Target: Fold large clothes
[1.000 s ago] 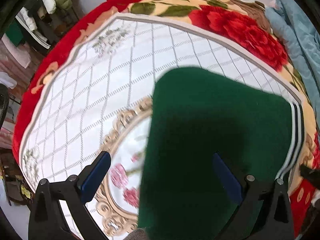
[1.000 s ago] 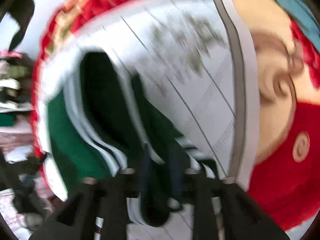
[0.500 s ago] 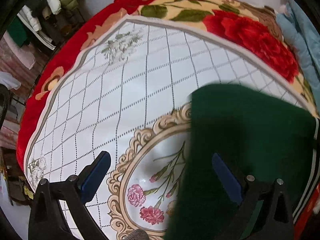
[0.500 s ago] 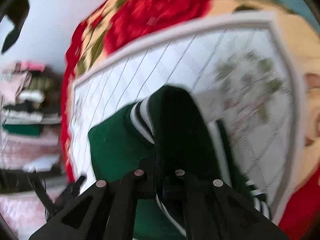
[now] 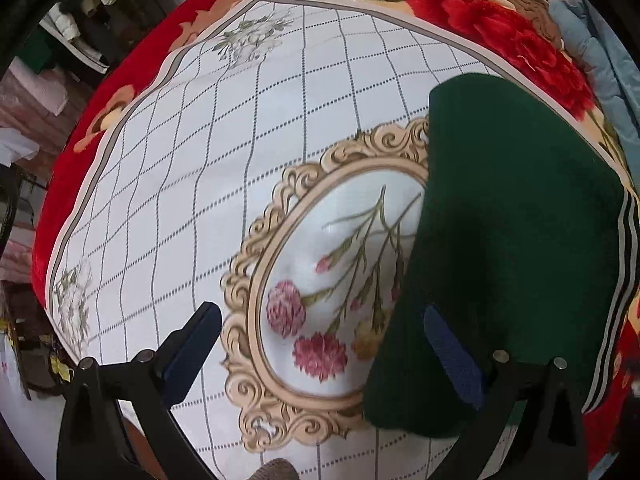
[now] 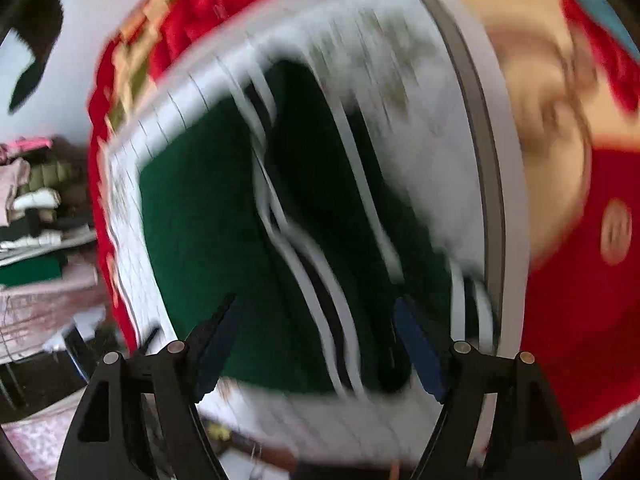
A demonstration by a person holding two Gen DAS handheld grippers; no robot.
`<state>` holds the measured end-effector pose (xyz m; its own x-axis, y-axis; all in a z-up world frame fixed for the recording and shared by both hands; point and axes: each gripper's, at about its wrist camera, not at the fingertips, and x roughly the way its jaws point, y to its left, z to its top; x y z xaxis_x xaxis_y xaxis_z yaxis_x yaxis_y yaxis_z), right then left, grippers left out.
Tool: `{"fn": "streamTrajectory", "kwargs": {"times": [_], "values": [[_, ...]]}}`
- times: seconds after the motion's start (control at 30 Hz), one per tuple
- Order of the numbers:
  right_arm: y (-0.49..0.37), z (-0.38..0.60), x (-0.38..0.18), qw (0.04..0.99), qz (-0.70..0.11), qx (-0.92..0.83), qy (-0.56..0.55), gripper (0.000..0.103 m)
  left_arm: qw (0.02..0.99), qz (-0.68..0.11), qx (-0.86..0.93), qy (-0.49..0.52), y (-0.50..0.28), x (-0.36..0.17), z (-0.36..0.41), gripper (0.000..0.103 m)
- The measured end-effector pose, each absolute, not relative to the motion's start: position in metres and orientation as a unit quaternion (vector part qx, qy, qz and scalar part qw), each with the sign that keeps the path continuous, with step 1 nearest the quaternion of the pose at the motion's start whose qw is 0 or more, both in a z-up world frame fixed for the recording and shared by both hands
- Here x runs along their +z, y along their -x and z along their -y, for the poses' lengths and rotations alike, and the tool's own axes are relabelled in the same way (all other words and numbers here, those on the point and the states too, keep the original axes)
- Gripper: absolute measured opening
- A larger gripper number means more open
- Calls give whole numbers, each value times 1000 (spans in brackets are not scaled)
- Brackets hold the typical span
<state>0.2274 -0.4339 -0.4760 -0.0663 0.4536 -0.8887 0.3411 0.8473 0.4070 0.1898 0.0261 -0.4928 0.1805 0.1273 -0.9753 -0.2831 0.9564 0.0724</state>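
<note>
A dark green garment (image 5: 516, 248) with white and black side stripes lies folded on the white gridded cloth (image 5: 240, 168). In the left wrist view it fills the right half. My left gripper (image 5: 320, 322) hangs open above the cloth's flower medallion, its right finger over the garment's edge, nothing between the pads. In the blurred right wrist view the same garment (image 6: 208, 216) lies below my right gripper (image 6: 316, 312), whose jaws are opening. The striped fold sits under the gap between its fingers, and the pads do not press on it.
A red floral blanket (image 5: 492, 20) lies under the white cloth and borders it. Light blue fabric (image 5: 600, 40) is bunched at the far right. Piled clothes and shelves (image 6: 32, 200) stand beyond the bed's left edge.
My right gripper was shut on the striped green fold and has let go, its fingers now wide apart. In the left wrist view the green garment has shifted right, uncovering the flower medallion.
</note>
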Motion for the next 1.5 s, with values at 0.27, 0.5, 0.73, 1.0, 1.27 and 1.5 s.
{"fn": "streamTrajectory", "kwargs": {"times": [0.27,0.5,0.73,1.0,1.27,1.5], "values": [[-191,416,-498,634,-730,27,-254,3,759,-638,131,-11,-182,-511,-9,103],[-211,442,-475,684,-695,-35,-219,2,742,-657,124,-42,-180,-533,-7,103],[-222,467,-520,624,-738,-57,-251,16,764,-633,126,-20,-191,-500,-4,103],[-285,470,-447,729,-635,25,-255,77,800,-588,119,-1,-270,-482,21,103],[-385,422,-489,705,-650,94,-268,3,799,-587,120,-53,-331,-510,39,103],[-407,415,-512,690,-687,80,-214,5,795,-594,119,-39,-330,-510,35,103]]}}
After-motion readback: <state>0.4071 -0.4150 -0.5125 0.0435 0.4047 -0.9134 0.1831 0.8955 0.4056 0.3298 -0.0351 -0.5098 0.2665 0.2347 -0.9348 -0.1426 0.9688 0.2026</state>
